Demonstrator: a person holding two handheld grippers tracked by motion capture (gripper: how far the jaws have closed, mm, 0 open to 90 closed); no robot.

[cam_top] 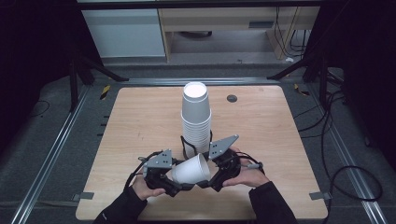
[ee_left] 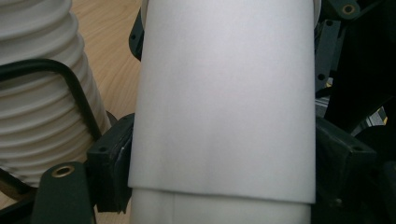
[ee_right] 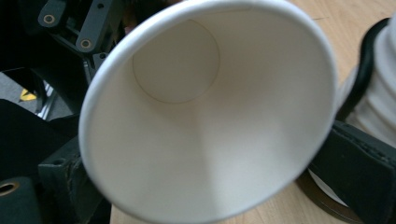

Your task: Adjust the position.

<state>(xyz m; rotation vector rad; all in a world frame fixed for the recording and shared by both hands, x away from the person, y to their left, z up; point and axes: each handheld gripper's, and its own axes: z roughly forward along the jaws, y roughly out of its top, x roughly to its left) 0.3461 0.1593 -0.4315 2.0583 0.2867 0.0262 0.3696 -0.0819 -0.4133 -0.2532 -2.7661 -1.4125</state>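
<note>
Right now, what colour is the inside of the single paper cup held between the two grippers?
Plain white, bare inside; the single paper cup shows it best in the right gripper view.

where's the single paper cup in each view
High view: the single cup lies on its side low in the middle, between the left gripper and right gripper.
Left gripper view: its outer wall spans the centre.
Right gripper view: its open mouth faces the camera.
Shared landmark: the cup stack.

You are holding one loose white paper cup between your two grippers' fingers, and one tall stack of cups is standing just beyond them.
</note>
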